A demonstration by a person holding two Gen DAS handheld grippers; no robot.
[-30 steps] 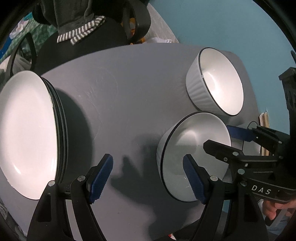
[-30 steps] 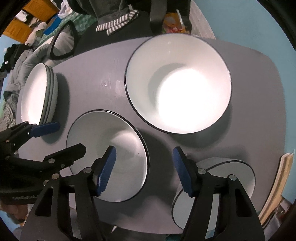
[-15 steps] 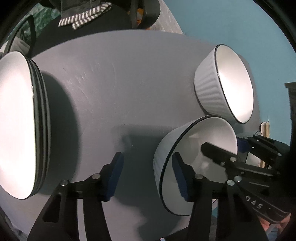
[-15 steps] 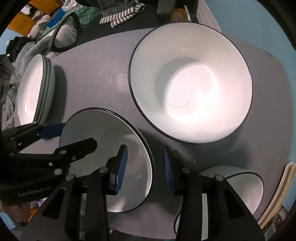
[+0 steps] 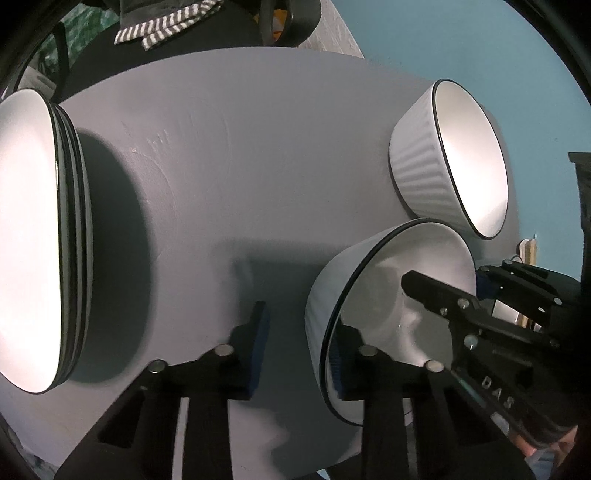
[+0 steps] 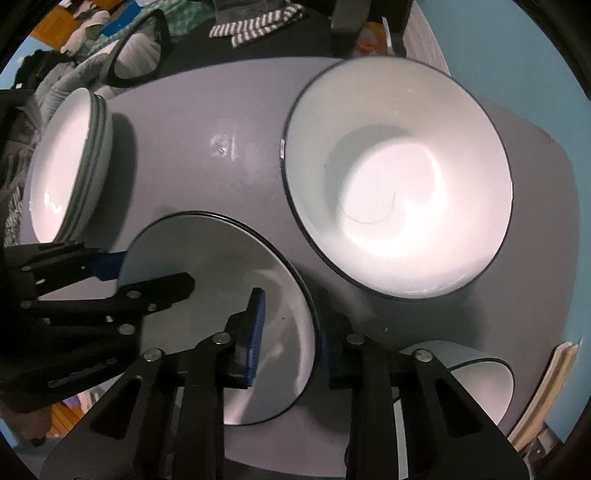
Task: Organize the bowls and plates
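Observation:
A white ribbed bowl with a black rim (image 5: 376, 280) sits near the table's front edge; it also shows in the right wrist view (image 6: 207, 280). My left gripper (image 5: 297, 347) straddles its left wall, one pad inside, one outside, with a gap still showing. My right gripper (image 6: 288, 332) straddles its right wall the same way. A larger white bowl (image 5: 447, 158) stands behind; it also shows in the right wrist view (image 6: 399, 181). A stack of white plates (image 5: 33, 236) lies at the left.
A third, smaller bowl (image 6: 476, 384) sits at the table's right front corner. The grey table (image 5: 240, 147) ends at a teal wall on the right. A dark chair with striped cloth (image 5: 166, 26) stands behind the table.
Both grippers have moved in onto the near bowl's rim from opposite sides and their jaws have narrowed around its wall. The bowl now looks slightly tilted.

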